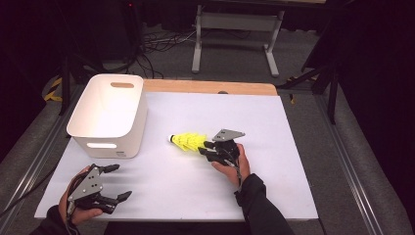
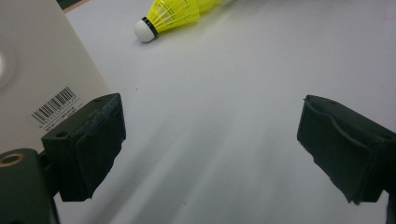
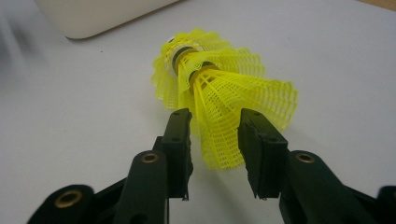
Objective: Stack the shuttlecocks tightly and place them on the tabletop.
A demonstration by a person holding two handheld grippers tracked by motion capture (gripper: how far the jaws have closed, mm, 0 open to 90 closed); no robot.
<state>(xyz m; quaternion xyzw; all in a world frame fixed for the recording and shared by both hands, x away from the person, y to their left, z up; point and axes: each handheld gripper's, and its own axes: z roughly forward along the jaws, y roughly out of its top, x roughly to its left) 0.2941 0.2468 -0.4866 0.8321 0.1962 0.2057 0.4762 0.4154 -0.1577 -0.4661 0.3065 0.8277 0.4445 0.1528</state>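
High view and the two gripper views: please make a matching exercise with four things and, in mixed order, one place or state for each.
Things:
1. white bin
2. yellow shuttlecocks
3. left gripper
4. right gripper

Places or states:
A. jaws wide apart, nothing between them
B. lying nested on the table, mid-table
C. jaws either side of a yellow skirt
D. standing at the table's far left

Pairs: 1-D, 2-B, 3-A, 4-C
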